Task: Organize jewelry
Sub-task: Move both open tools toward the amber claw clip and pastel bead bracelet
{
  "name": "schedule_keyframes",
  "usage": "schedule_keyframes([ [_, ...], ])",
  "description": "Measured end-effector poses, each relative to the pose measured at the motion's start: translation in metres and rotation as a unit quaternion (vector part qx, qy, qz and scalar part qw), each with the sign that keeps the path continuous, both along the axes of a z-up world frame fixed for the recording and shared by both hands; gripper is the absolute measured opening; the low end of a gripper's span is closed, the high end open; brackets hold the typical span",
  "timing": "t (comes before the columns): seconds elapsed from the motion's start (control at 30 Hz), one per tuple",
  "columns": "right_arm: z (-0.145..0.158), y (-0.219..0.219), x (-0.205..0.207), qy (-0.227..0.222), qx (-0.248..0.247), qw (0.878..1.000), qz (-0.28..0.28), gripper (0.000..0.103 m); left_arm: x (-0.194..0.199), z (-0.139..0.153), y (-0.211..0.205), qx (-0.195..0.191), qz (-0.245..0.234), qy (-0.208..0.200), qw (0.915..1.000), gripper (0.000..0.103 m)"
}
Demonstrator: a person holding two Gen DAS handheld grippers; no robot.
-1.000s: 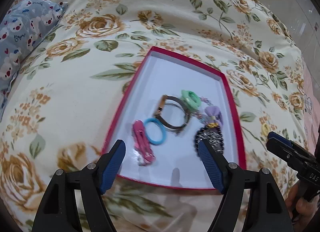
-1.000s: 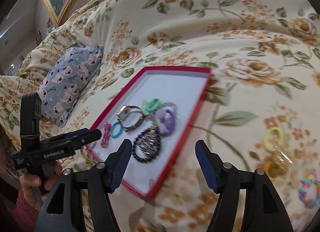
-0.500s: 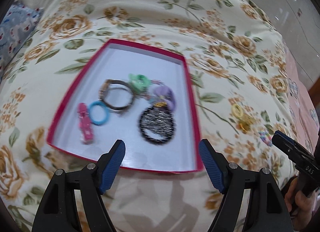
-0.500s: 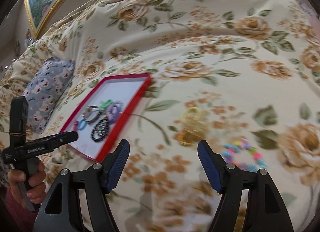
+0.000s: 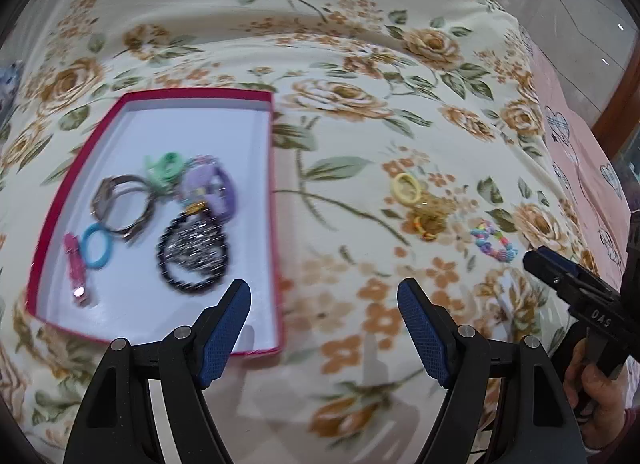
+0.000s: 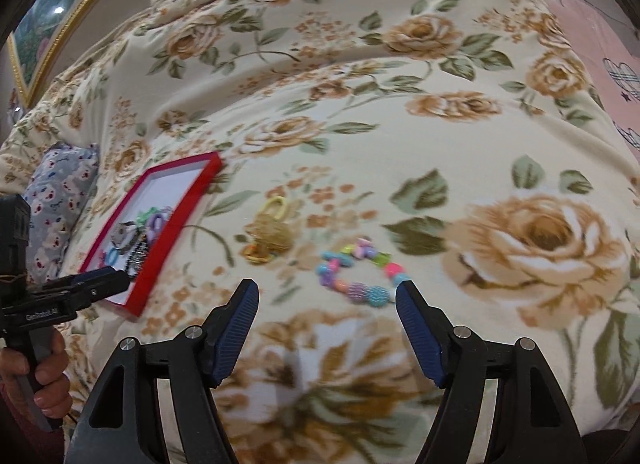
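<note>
A red-rimmed white tray lies on the floral bedspread. It holds a black bead bracelet, a watch, green, purple and blue hair ties and a pink clip. Loose on the bedspread right of it lie a yellow hair tie, a gold piece and a multicolored bead bracelet. My left gripper is open and empty above the tray's right front corner. My right gripper is open and empty just before the bead bracelet. The tray shows at its left.
A patterned grey-blue pillow lies left of the tray. A pink sheet covers the bed's right side. A framed picture hangs at the far left. Floor shows beyond the bed at the top right.
Both grippers have swung to the right, away from the tray. The loose pieces on the bedspread have come into view, and the bead bracelet now lies close before my right gripper.
</note>
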State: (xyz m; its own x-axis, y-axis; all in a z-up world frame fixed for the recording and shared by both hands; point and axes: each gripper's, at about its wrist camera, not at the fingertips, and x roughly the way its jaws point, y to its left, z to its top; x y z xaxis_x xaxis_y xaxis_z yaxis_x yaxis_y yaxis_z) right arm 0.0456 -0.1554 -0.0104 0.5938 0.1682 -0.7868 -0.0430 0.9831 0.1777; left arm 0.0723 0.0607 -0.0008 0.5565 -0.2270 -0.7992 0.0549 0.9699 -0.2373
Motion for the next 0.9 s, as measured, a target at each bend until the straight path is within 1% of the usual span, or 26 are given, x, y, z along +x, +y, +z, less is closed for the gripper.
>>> schedule_keyframes([
  [0.23,-0.008,-0.017,0.007,0.015,-0.009,1.0,-0.014,0.073,0.03,-0.002,-0.036,0.013,-0.035,-0.003,0.9993,0.076],
  [0.3,-0.01,-0.021,0.01,0.018,-0.006,1.0,-0.019,0.073,0.037,-0.006,-0.047,0.014,-0.043,-0.006,0.9989,0.076],
  [0.43,-0.013,-0.028,0.015,0.024,-0.003,0.999,-0.023,0.072,0.055,-0.015,-0.066,0.01,-0.065,0.0,0.9978,0.076],
  [0.53,-0.015,-0.032,0.019,0.026,0.001,0.999,-0.029,0.072,0.07,-0.023,-0.076,0.011,-0.072,0.001,0.9974,0.077],
  [0.6,-0.017,-0.034,0.021,0.027,0.0,0.999,-0.031,0.067,0.082,-0.031,-0.082,0.01,-0.074,0.008,0.9971,0.076],
  [0.67,-0.021,-0.036,0.024,0.033,0.001,0.999,-0.031,0.056,0.092,-0.037,-0.088,0.011,-0.075,0.01,0.997,0.076],
  [0.7,-0.022,-0.036,0.025,0.035,-0.001,0.999,-0.031,0.054,0.096,-0.039,-0.091,0.013,-0.076,0.011,0.997,0.076],
  [0.77,-0.025,-0.036,0.026,0.038,-0.004,0.999,-0.03,0.046,0.105,-0.045,-0.096,0.014,-0.078,0.013,0.9968,0.075],
  [0.83,-0.028,-0.034,0.027,0.041,-0.008,0.999,-0.028,0.041,0.114,-0.05,-0.103,0.019,-0.083,0.015,0.9963,0.075],
  [0.9,-0.031,-0.032,0.029,0.045,-0.012,0.999,-0.025,0.041,0.12,-0.053,-0.109,0.025,-0.086,0.016,0.9959,0.073],
])
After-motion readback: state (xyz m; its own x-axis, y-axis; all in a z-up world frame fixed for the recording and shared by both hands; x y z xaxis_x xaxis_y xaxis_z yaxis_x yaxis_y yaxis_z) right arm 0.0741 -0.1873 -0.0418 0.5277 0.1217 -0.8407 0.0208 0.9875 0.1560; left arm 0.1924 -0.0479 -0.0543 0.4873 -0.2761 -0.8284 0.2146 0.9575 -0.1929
